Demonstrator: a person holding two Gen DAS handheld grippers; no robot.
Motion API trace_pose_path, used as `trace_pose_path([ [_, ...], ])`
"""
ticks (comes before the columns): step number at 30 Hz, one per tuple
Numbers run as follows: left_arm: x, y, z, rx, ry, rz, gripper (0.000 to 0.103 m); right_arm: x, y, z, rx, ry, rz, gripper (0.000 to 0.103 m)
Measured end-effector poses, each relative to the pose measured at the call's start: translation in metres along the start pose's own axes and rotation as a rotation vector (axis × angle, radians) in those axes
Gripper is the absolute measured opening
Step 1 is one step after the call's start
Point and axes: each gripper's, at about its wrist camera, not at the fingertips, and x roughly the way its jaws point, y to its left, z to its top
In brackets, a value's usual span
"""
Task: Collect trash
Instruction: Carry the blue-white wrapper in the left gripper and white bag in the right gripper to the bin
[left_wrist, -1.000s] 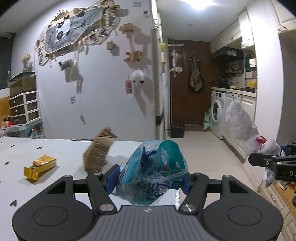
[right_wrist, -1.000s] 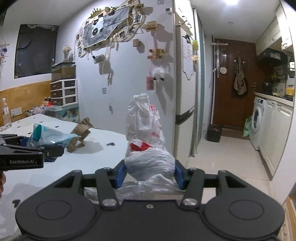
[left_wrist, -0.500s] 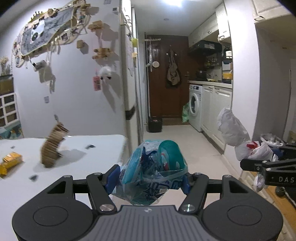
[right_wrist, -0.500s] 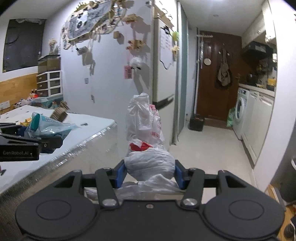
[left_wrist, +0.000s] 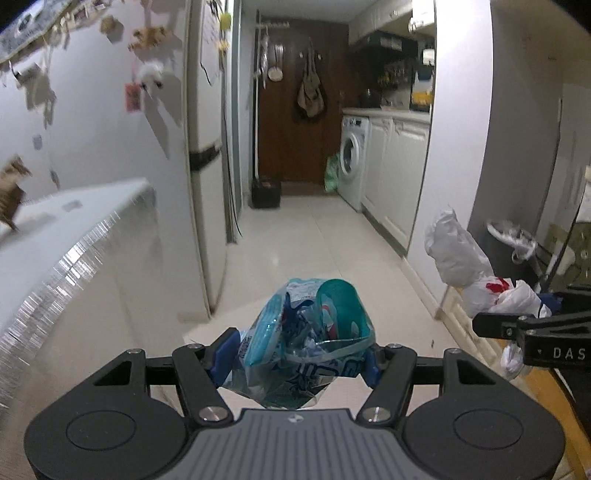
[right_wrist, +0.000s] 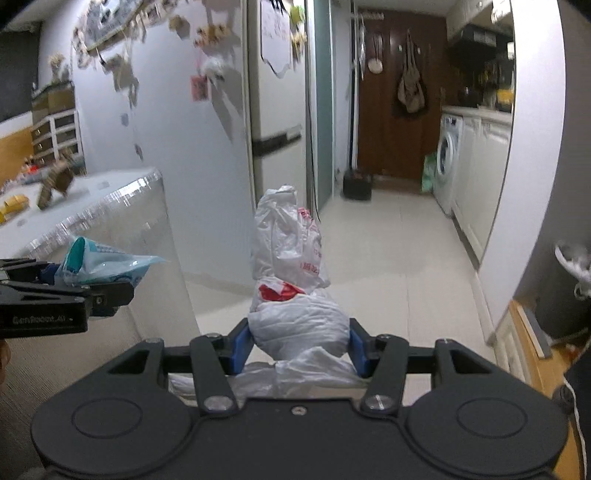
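My left gripper (left_wrist: 300, 356) is shut on a crumpled teal and blue plastic wrapper (left_wrist: 306, 332), held over the pale floor. My right gripper (right_wrist: 300, 343) is shut on a bunched white plastic bag with red print (right_wrist: 291, 280), which stands up between its blue pads. From the right wrist view the left gripper (right_wrist: 107, 291) with its wrapper (right_wrist: 99, 264) shows at the left edge. From the left wrist view the right gripper (left_wrist: 517, 325) and its white bag (left_wrist: 476, 273) show at the right edge. A dark bin lined with a white bag (left_wrist: 511, 243) stands by the right wall.
A white table (left_wrist: 70, 236) with a shiny edge lies at the left, with a brown cardboard piece (right_wrist: 57, 181) and a yellow box (right_wrist: 13, 206) on it. A fridge (left_wrist: 205, 147) stands beyond. The tiled hallway (left_wrist: 314, 236) runs to a washing machine (left_wrist: 352, 158) and a dark door (left_wrist: 295, 103).
Both grippers swung right and tipped down, away from the table and over the hallway floor, each keeping its load. The table slid to the left edge; the bin came into view at right.
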Motion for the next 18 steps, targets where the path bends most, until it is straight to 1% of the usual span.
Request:
trace_pose_path([
  [5, 0.039, 0.003, -0.025, -0.029, 0.079, -0.014, 0.065, 0.030, -0.007, -0.018, 0.006, 0.077, -0.014, 0.054],
  [7, 0.057, 0.008, -0.039, -0.050, 0.109, -0.028, 0.065, 0.048, -0.009, -0.025, 0.029, 0.112, -0.016, 0.054],
  [9, 0.077, 0.013, -0.052, -0.073, 0.148, -0.036, 0.065, 0.070, -0.011, -0.035, 0.051, 0.171, -0.018, 0.054],
  [12, 0.103, 0.024, -0.074, -0.097, 0.207, -0.034, 0.065, 0.101, -0.009, -0.048, 0.031, 0.236, -0.041, 0.054],
  [18, 0.153, 0.052, -0.109, -0.182, 0.305, -0.043, 0.065, 0.161, 0.001, -0.076, 0.020, 0.381, -0.036, 0.054],
])
